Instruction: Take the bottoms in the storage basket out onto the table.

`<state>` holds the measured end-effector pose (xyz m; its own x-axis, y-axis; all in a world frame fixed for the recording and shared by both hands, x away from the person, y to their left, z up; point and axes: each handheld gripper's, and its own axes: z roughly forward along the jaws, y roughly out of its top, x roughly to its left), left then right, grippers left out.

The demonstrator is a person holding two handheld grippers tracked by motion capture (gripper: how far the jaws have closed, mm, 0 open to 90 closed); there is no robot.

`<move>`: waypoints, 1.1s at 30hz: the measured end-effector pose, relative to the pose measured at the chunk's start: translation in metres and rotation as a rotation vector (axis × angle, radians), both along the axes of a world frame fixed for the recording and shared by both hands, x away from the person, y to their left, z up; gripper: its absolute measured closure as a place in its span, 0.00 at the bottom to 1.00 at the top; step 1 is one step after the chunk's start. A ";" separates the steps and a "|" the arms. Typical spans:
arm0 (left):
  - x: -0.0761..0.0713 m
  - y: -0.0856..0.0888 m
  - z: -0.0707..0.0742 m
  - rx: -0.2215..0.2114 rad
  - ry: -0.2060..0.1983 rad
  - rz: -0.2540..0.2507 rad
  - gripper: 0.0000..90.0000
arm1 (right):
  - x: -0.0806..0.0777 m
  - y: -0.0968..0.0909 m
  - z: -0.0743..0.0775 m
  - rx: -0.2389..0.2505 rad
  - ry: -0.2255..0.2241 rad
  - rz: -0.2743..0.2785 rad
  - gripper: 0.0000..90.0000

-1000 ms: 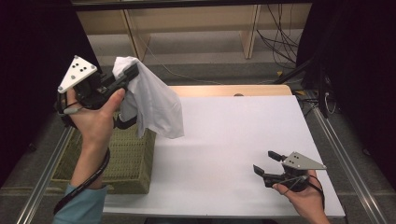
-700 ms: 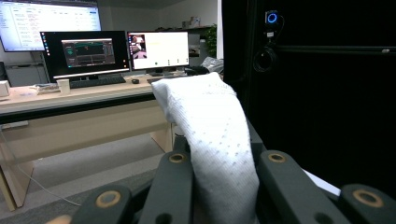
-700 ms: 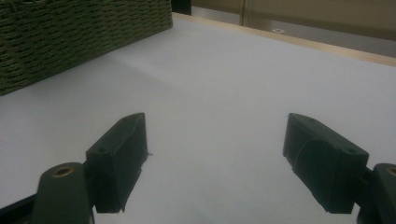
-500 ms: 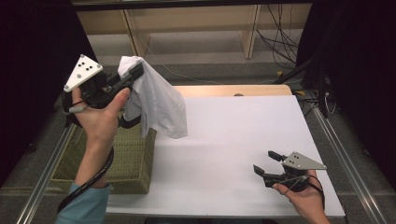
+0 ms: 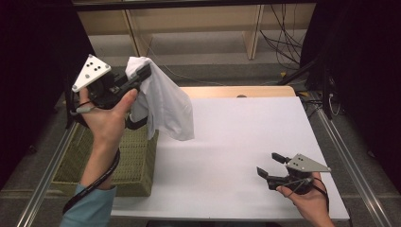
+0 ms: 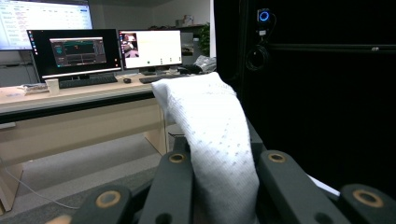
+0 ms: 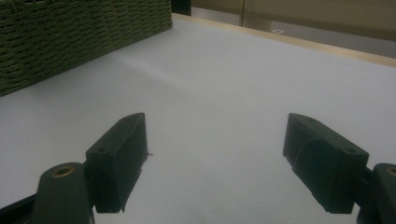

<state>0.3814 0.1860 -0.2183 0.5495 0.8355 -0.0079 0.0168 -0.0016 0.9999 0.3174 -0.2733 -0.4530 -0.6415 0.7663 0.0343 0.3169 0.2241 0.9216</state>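
Cloth (image 5: pixel 163 106), white, hanging free above the table's (image 5: pixel 227 142) left edge, its lower hem over the basket's (image 5: pixel 127 161) near rim. Left gripper (image 5: pixel 142 74) raised and tilted, jaws clamped together on the cloth's top fold; in the left gripper view the cloth (image 6: pixel 212 144) rises between both jaws. Right gripper (image 5: pixel 272 164) resting low near the table's front right corner, jaws apart with nothing between them; the right gripper view shows bare table (image 7: pixel 215 93) ahead and the basket (image 7: pixel 70 32) at upper left.
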 end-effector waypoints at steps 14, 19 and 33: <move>0.001 -0.009 0.000 0.005 0.002 -0.018 0.89 | 0.000 0.000 0.000 -0.003 -0.001 0.002 0.26; 0.002 -0.012 0.000 0.005 0.001 -0.024 0.89 | 0.000 0.000 0.000 -0.004 0.000 0.004 0.26; 0.003 -0.021 0.001 0.007 0.001 -0.040 0.89 | 0.000 0.000 0.000 -0.002 -0.001 0.005 0.26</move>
